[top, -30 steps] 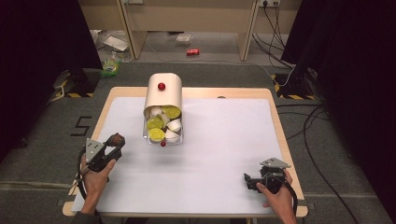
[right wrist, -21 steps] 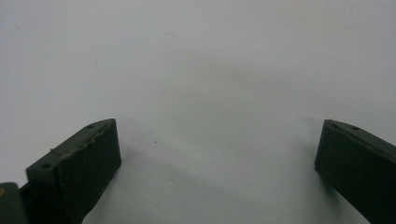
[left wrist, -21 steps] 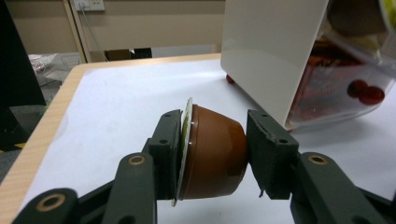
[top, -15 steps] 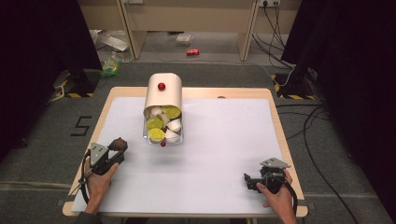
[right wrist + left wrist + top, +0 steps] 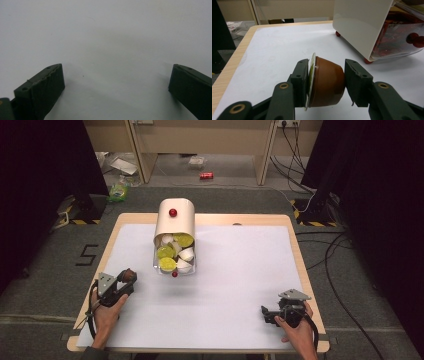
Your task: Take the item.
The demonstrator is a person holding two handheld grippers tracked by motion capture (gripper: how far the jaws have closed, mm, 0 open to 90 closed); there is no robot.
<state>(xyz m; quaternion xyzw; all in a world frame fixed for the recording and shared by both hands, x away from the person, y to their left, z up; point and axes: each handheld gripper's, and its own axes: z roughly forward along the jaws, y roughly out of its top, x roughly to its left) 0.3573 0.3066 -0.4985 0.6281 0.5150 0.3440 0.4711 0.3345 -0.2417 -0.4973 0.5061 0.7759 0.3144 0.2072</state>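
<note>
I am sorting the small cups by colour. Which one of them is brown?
The brown cup clamped sideways in the left tongs, away from the dispenser. The cups in the dispenser's clear drawer are yellow or white.

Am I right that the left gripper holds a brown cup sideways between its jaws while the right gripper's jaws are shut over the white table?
Not quite: the right gripper stands open, jaws wide apart over the white table, as the right gripper view shows. The left gripper does hold the brown cup sideways.

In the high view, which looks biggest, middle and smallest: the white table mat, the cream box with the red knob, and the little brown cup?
1. White table mat, by far the largest.
2. Cream box, much smaller.
3. Brown cup, smallest, held in the left gripper.
</note>
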